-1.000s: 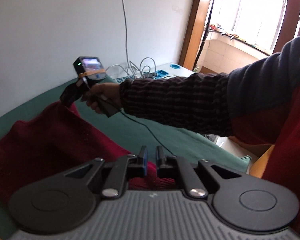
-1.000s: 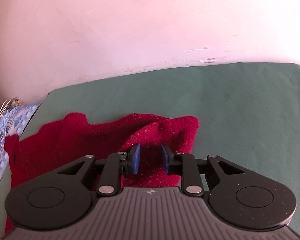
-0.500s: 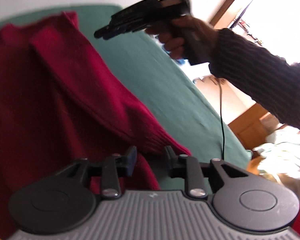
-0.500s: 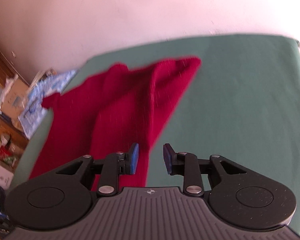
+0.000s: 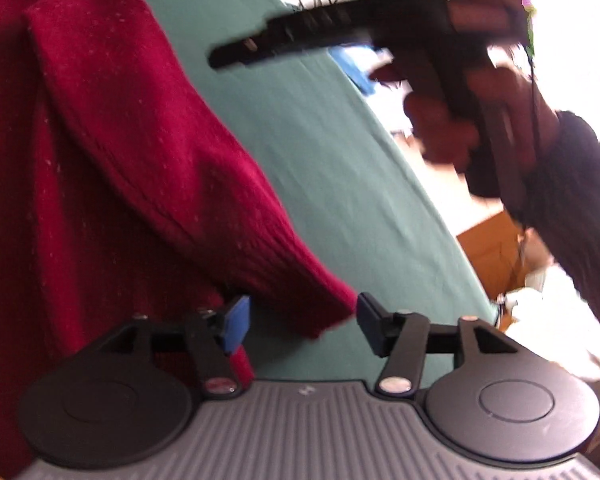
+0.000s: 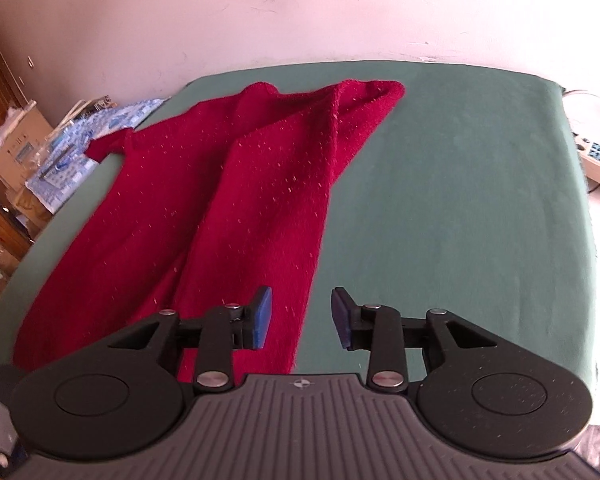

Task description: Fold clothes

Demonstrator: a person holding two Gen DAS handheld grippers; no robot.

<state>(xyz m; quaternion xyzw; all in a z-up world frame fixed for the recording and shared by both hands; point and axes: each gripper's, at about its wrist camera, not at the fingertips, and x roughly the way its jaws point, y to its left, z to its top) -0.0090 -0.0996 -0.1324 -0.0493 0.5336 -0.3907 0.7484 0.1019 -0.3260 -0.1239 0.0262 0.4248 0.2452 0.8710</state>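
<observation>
Both tools released: left tool (image 5: 302, 322) straddling red sweater (image 6: 228, 200) cuff; right tool (image 6: 300, 318) above sweater edge on green counter (image 6: 460, 200).

right gripper (image 5: 228, 54) and its hand (image 5: 460, 120) motion-blurred in left wrist view, finger gap unreadable there; red sweater (image 5: 100, 160) cut off at left edge, its near hem hidden behind left gripper (image 5: 302, 322).

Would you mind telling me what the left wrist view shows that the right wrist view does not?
Only the left wrist view shows the right claw from outside, gripped by the right hand, plus the open left claw. Only the right wrist view shows the blue patterned cloth and the pale wall. Both show the red sweater on the green cover.
</observation>
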